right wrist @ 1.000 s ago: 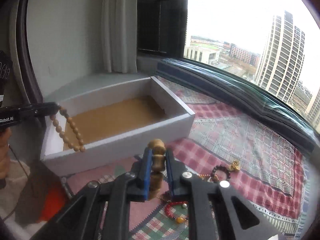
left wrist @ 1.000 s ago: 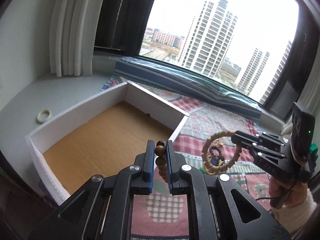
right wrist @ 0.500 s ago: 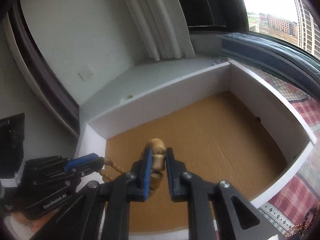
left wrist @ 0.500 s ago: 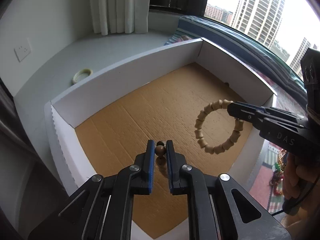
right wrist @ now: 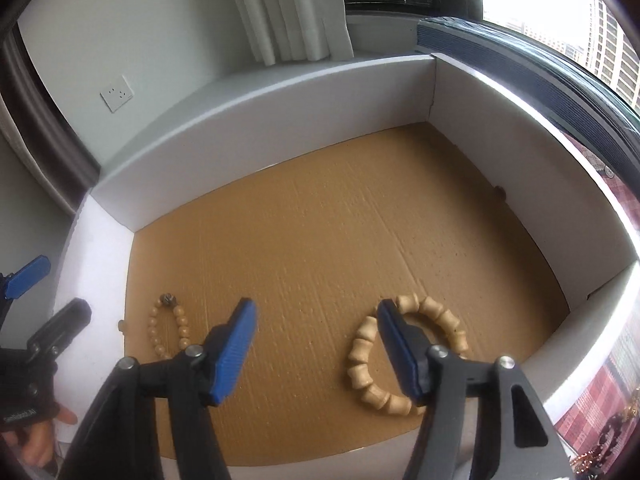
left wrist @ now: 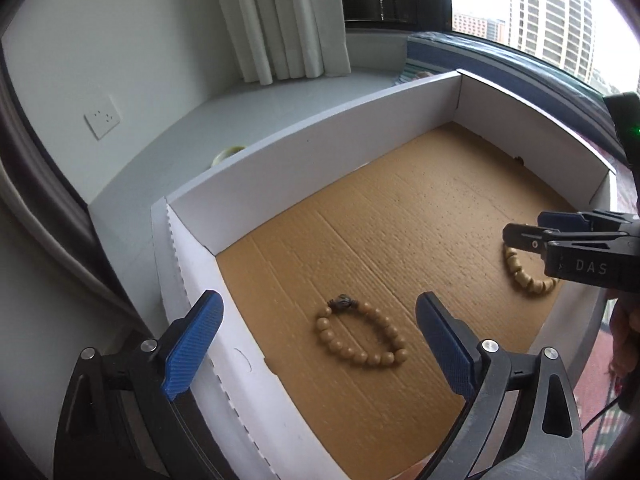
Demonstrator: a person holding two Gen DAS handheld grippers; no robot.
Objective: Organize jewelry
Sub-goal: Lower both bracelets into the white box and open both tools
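**Wooden bracelets dropped in the box, both grippers empty**

Wooden beads now lie on the brown cardboard floor of the white-walled box (left wrist: 320,152). The round-bead bracelet (left wrist: 362,336) rests flat near the box's left wall, below the left gripper (left wrist: 316,344), whose jaws have just been opening and now stand wide with nothing between them. The barrel-bead bracelet (right wrist: 400,354) lies flat towards the right side of the floor, well apart from the first. The right gripper (right wrist: 316,348) has also just been opening; its jaws stand partly spread above the floor, its right finger over that bracelet's ring but gripping nothing.

I judge this to be the release step, done for both pieces. More jewelry (right wrist: 612,436) shows on the red plaid cloth (right wrist: 592,400) outside the box's right wall, dim and at the picture's edge, so the next move likely calls for lifting both tools clear of the walls and reaching back to the cloth for another piece.

Around the box: a pale grey sill (left wrist: 224,120) with a tape roll (left wrist: 228,154) just behind the far wall, a wall socket (left wrist: 102,120), white curtains (left wrist: 280,20), and a window on high-rise towers.
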